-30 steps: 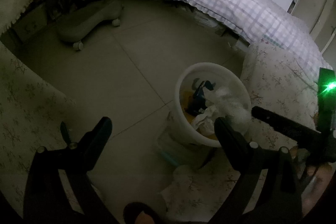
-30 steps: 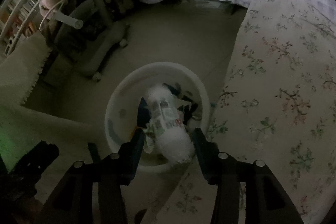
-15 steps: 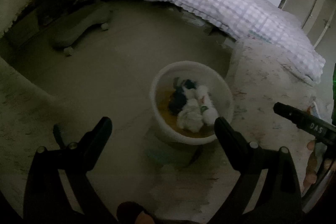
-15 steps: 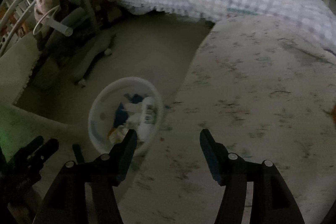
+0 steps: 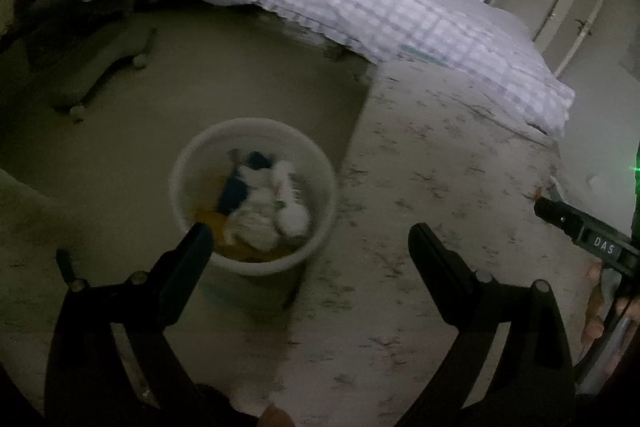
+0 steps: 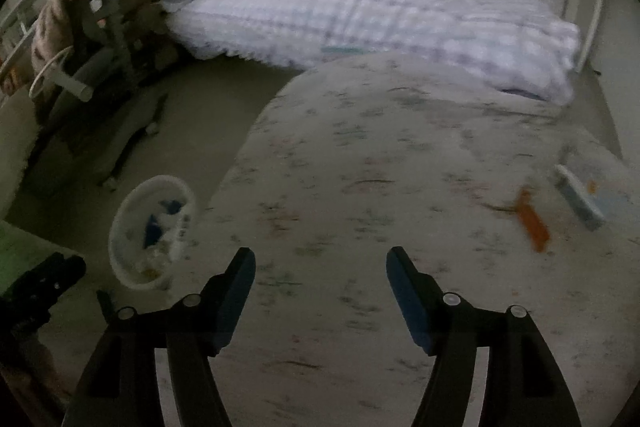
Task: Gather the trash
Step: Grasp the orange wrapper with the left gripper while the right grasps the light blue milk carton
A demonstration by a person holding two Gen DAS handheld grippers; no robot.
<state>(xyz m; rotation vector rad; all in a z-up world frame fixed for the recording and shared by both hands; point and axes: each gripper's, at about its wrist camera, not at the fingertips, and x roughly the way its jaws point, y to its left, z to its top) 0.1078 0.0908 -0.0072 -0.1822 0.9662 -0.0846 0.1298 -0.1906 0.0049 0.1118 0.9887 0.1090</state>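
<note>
Trash already fills much of the white bin (image 5: 256, 259), which stands on the floor (image 5: 200, 67) against the edge of the flower-print worktop (image 6: 380, 187); inside it lie white crumpled paper, something dark blue and something yellow, all blurred. The left gripper (image 5: 308, 247) hovers near the bin rim with its jaws spread wide and nothing between them. The right gripper (image 6: 320, 275) hangs over the worktop, jaws also wide apart and empty. More rubbish looks to be left on the worktop to the right: an orange scrap (image 6: 530, 221) and, just beyond it, a pale flat packet (image 6: 578, 201), both well apart from the right gripper. My guess is that the orange scrap is the next pick. The risks come mostly from the light and the motion: the room is dim and both views are smeared, so the jaws could close beside the thin, flat scrap instead of on it, or pinch the cloth with it and drag the cover. A light scrap may also slip out on the way across and land on the floor beside the bin, not in it. A bed (image 6: 380, 11) with a checked quilt lies behind. The only writing I can read is "DAS", on the right gripper's body in the left wrist view; print on the binned paper is too blurred.
</note>
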